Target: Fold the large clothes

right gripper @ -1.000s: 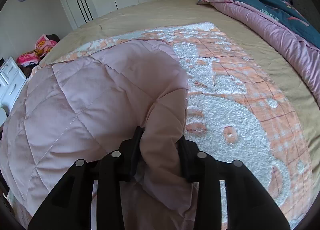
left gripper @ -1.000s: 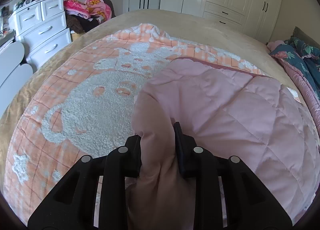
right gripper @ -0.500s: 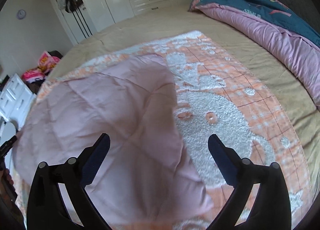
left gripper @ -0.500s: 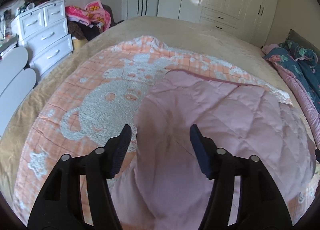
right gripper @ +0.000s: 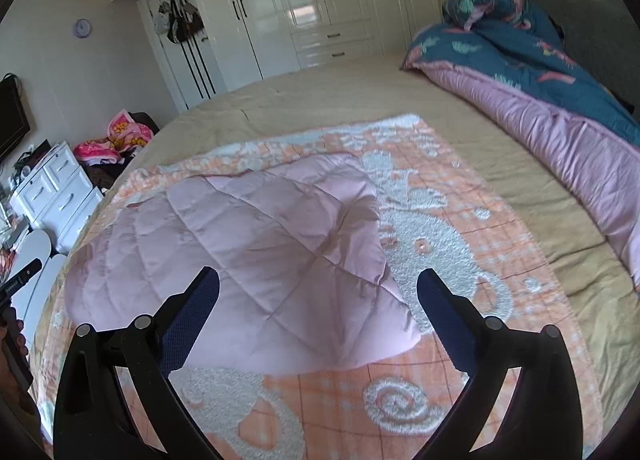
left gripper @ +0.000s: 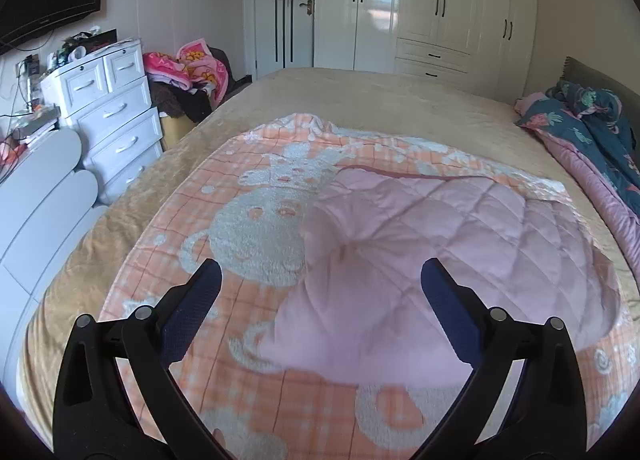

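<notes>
A pink quilted garment (left gripper: 440, 227) lies folded on an orange-and-white fleece blanket (left gripper: 248, 219) spread over the bed. My left gripper (left gripper: 320, 271) hovers above the garment's near left corner; its jaws are opening wide and nothing sits between them. In the right wrist view the same pink garment (right gripper: 248, 236) lies on the blanket (right gripper: 440, 227). My right gripper (right gripper: 318, 279) hangs open above the garment's near right corner and touches nothing.
The bed has a beige cover (left gripper: 380, 99). A blue-and-pink duvet (right gripper: 540, 71) is heaped along the headboard side. White drawers (left gripper: 108, 111) and a pile of clothes (left gripper: 188, 71) stand beside the bed, white wardrobes (left gripper: 440, 11) beyond it.
Both grippers were shut on the garment's folded edge; they have let go, opened wide and drawn back and upward. The garment has dropped flat onto the blanket.
</notes>
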{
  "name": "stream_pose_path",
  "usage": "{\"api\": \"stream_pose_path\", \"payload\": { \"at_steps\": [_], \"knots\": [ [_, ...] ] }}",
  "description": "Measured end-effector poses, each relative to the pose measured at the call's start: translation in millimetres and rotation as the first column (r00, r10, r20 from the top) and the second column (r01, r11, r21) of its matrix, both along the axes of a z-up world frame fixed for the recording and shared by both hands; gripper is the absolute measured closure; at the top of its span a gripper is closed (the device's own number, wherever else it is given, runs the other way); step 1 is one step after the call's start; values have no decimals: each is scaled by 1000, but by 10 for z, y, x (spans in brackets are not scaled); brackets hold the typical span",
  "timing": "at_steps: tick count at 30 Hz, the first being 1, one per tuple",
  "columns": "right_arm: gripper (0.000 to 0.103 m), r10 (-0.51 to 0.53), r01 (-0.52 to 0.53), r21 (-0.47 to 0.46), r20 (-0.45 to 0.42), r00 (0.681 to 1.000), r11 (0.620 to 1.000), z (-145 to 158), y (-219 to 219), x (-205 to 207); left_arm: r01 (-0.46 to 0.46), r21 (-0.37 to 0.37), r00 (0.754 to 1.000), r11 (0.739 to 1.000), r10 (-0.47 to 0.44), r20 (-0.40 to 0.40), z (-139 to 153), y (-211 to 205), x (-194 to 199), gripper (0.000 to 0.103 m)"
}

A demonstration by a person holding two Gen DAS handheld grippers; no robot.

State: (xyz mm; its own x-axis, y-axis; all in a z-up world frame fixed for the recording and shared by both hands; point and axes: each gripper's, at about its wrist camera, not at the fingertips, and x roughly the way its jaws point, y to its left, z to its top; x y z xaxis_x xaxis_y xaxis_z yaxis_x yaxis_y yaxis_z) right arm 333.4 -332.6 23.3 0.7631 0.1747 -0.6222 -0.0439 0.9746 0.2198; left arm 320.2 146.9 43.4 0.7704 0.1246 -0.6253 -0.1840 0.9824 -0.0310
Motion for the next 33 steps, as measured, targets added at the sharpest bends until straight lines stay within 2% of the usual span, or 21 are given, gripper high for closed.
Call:
{"api": "stream_pose_path", "payload": {
  "at_steps": [5,12,17,24,26,29,31,33],
  "knots": [
    [4,17,-17,-19,45,999,1000,196,73,-288,8,-3,1000,1000,-8,7,80,-17,-244,9],
    [4,31,-30,-13,67,997,999,298,116,-594,16,-3,1000,1000,-15,21,172,-69,-513,9],
    [4,13,-11,-25,57,998,1000,233,116,-716,8,21,1000,1000,-9,21,144,-108,-669,9],
    [4,-15,16,-50,27,1000,999,7,126,-775,6,9,1000,1000,-6,-14,-20,-131,-752,9],
    [4,-29,30,-53,7,1000,998,-84,126,-763,5,-13,999,1000,-6,-35,-105,-131,-745,9],
    [4,-49,48,-39,-27,998,998,-232,115,-715,2,-126,996,992,-13,-88,-284,-59,-688,9],
    [4,-70,68,-25,-63,996,997,-364,110,-661,-14,-210,992,978,-12,-125,-429,3,-636,9],
    [4,-85,86,4,-94,992,996,-484,107,-615,-40,-302,987,952,-9,-161,-592,77,-588,9]
  ]
}}
